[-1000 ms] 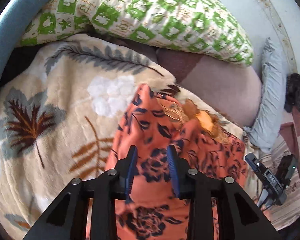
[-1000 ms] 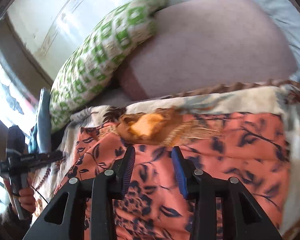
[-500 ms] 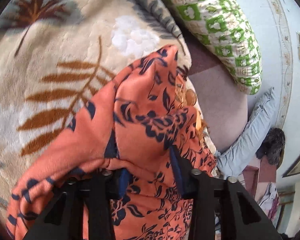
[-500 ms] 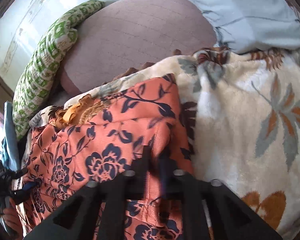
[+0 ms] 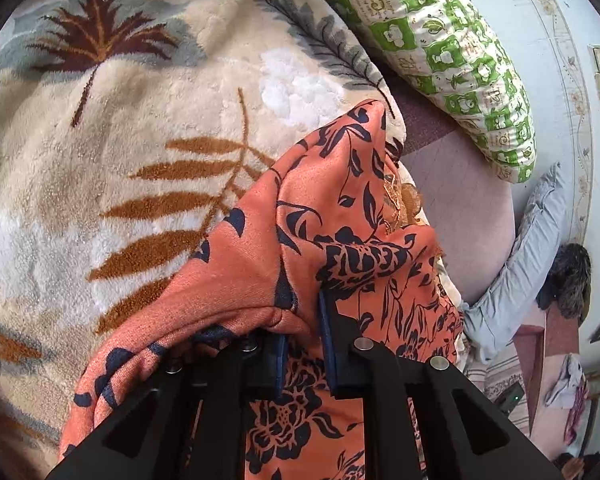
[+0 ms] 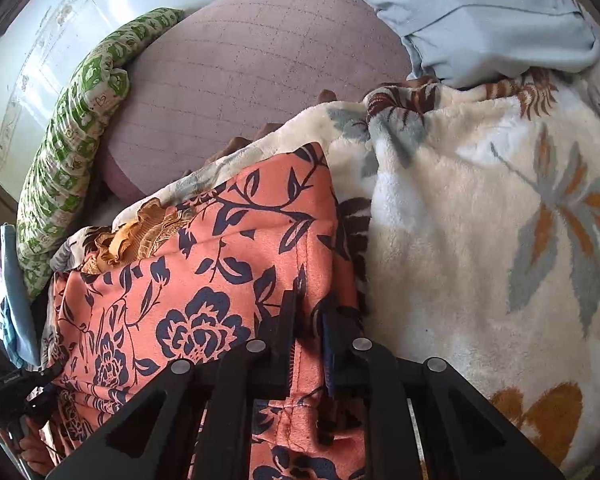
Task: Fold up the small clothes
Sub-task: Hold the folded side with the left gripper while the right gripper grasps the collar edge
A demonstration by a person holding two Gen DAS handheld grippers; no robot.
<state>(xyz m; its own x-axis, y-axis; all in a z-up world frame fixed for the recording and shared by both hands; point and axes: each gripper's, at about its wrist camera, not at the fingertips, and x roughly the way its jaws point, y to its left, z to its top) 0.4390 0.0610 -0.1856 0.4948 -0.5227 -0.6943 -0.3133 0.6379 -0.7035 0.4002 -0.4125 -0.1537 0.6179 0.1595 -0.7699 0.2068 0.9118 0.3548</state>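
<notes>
So the orange garment (image 5: 332, 216) with the navy flower-and-vine print is lying on a fluffy cream blanket (image 5: 120, 152) on the bed. In the left wrist view its long axis runs from the claw at the bottom up and slightly right, ending in a pointed corner near the blanket's far edge. In the right wrist view it spreads from bottom centre up toward the left, with a straight stitched seam running right into the claw.

Left claw (image 5: 304, 340): the fabric is bunched up over and between the two blue-padded fingers, a fold draped across the left one. The jaws are closing with the cloth pinched between them, and barely any gap is left.

Right claw (image 6: 308, 320): sits on the garment's right edge, right next to the bare blanket. The seam strip passes between the fingers; the jaws are easing apart a little but the pads look like they're on the cloth.

Textures: the garment looks like a soft brushed knit, with a ruffled mustard-gold trim (image 6: 140, 232) at its far end. The blanket is plush with a brown, rust and grey leaf pattern. Behind it there's a quilted mauve cushion (image 6: 260, 72), a long green-and-white checked pillow (image 5: 440, 52) and some pale blue cloth (image 6: 480, 20).
</notes>
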